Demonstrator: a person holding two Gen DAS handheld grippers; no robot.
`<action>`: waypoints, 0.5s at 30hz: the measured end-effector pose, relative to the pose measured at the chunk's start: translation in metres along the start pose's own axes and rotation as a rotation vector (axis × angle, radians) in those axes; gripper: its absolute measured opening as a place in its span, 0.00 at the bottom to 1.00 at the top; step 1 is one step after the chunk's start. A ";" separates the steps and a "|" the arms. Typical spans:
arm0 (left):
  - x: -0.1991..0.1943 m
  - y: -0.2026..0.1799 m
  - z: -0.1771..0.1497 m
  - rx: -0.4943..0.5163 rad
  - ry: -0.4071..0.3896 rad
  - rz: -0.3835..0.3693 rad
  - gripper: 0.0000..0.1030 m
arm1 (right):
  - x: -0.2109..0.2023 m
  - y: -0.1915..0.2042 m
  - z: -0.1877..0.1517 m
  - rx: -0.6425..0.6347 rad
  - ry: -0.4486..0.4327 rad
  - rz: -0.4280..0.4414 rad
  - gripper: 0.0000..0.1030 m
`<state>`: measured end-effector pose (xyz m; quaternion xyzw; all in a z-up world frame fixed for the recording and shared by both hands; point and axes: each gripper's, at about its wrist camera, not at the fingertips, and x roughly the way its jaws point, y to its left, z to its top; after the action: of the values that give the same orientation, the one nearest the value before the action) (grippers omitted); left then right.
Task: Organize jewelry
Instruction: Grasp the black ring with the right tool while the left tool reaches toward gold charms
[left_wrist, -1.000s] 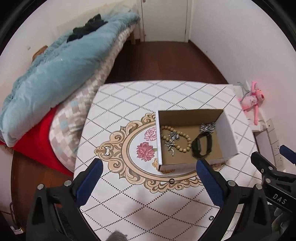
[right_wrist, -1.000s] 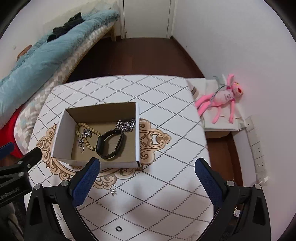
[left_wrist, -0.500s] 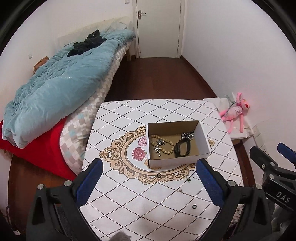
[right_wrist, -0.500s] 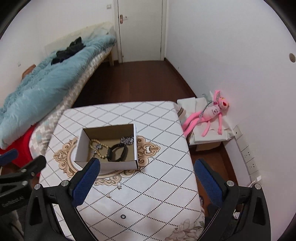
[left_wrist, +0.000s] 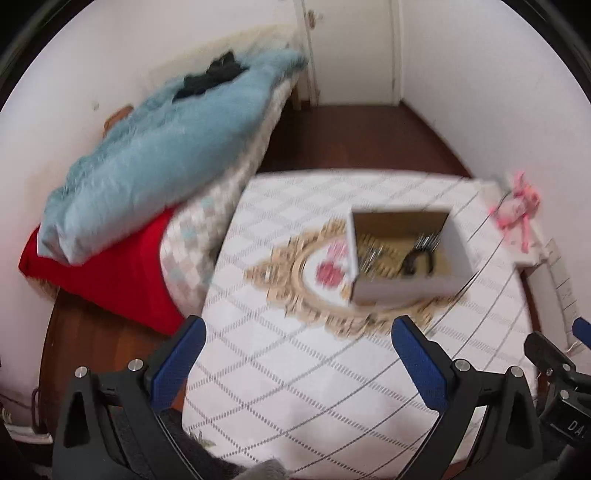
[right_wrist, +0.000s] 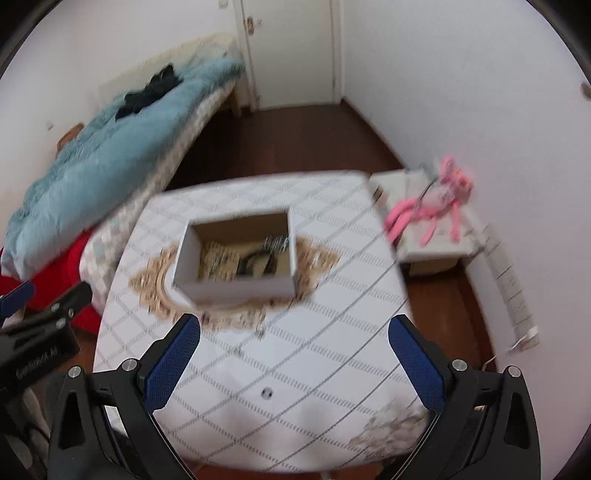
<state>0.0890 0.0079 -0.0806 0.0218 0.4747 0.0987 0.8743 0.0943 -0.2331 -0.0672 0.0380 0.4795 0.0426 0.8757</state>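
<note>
Right wrist view, nearest field: my right tool stands wide and holds nothing, its blue pads well apart above the near edge of the counter. Between the pads, on the cloth, lies a small ring; a little farther off, a small metal piece lies near the gold border of the medallion print. Both are blurred and I cannot tell exactly what they are.

Left wrist view, nearest field: my left tool is likewise spread wide and empty, hanging over the near-left part of the counter.

Middle field: the cardboard box sits on the medallion, and the jewelry lies inside it: a dark bracelet, a silver chain against the far right corner, and beads, smeared by motion blur.

Far field: a bed with a blue blanket to the left, a pink plush toy on a low stand to the right, a door behind.

Judged risks: both views are smeared, so a reach begun now could miss the ring, which is flat and small and may skid off the near edge if a pad nudges it. The light box could slide if a pad strikes its wall. The two tools sit close side by side and could collide.
</note>
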 end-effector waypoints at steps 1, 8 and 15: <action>0.010 0.002 -0.008 0.000 0.023 -0.001 1.00 | 0.010 0.001 -0.008 -0.002 0.022 0.008 0.94; 0.073 0.003 -0.058 0.024 0.173 0.001 1.00 | 0.090 0.001 -0.071 0.030 0.157 0.098 0.59; 0.100 0.003 -0.084 0.045 0.228 -0.010 1.00 | 0.130 0.016 -0.106 -0.007 0.165 0.092 0.51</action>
<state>0.0715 0.0260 -0.2092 0.0276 0.5734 0.0855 0.8143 0.0741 -0.2000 -0.2313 0.0534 0.5476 0.0873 0.8305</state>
